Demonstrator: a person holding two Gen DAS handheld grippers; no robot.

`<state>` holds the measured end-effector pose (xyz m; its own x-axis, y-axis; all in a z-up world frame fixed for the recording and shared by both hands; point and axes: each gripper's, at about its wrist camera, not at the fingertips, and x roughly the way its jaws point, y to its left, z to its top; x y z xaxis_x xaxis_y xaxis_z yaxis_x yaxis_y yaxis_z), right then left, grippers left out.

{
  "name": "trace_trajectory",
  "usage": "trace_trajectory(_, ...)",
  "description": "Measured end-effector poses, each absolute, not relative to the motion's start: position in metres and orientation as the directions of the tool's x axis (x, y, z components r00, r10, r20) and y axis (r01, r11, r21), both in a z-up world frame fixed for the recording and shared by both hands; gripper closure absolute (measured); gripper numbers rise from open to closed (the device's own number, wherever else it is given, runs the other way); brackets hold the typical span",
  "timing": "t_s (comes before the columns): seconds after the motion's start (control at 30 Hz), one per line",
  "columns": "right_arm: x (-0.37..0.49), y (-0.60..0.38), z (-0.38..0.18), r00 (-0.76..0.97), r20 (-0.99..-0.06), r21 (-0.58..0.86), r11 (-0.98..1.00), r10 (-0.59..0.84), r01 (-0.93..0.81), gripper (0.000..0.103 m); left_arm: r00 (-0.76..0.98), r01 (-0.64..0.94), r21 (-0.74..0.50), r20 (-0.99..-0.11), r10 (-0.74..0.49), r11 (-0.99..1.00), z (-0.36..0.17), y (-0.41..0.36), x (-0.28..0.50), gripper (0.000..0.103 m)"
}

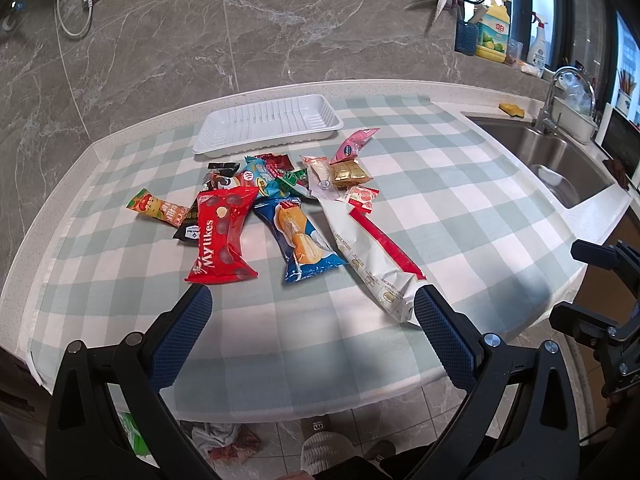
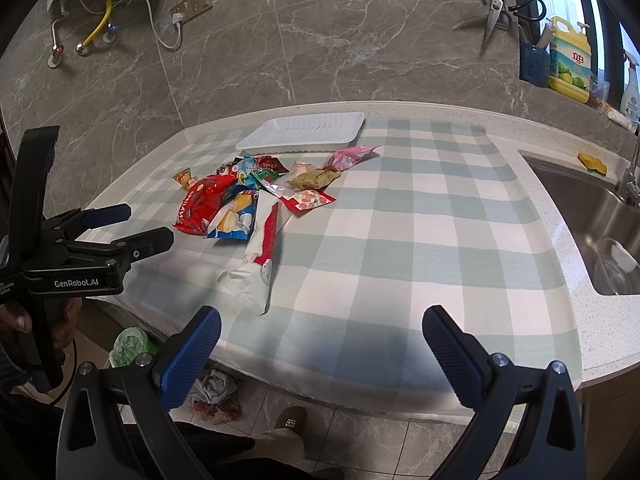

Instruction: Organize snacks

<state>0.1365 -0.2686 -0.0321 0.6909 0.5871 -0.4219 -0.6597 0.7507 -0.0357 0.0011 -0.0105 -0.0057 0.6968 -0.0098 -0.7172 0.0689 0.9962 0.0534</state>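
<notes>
Right wrist view alone shows water pipes (image 2: pixel 86 26); both grippers' fingers spread apart, holding nothing, near the snacks (image 2: pixel 256 196)

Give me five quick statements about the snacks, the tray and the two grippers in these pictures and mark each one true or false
1. The white tray holds no snacks. True.
2. The left gripper grips the red Mylikes bag. False: its jaws stand open and hold nothing, short of the bag.
3. The snack pile lies between the tray and the grippers. True.
4. The long white and red packet stands upright. False: it lies flat on the checked cloth.
5. The right gripper is shut. False: its jaws are wide open over the cloth's near edge.
</notes>
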Motion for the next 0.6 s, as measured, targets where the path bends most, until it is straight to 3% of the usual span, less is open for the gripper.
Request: trace_trajectory(0.6,0.1367,-0.2697,-0.0336,0.689,-0.422,-0.036,0.748,0.590,-0.662,0.000,0.697,0.068,0.053,-0.717,-0.010,0.996,-0.0058,-0.0104,0.0012,0.001)
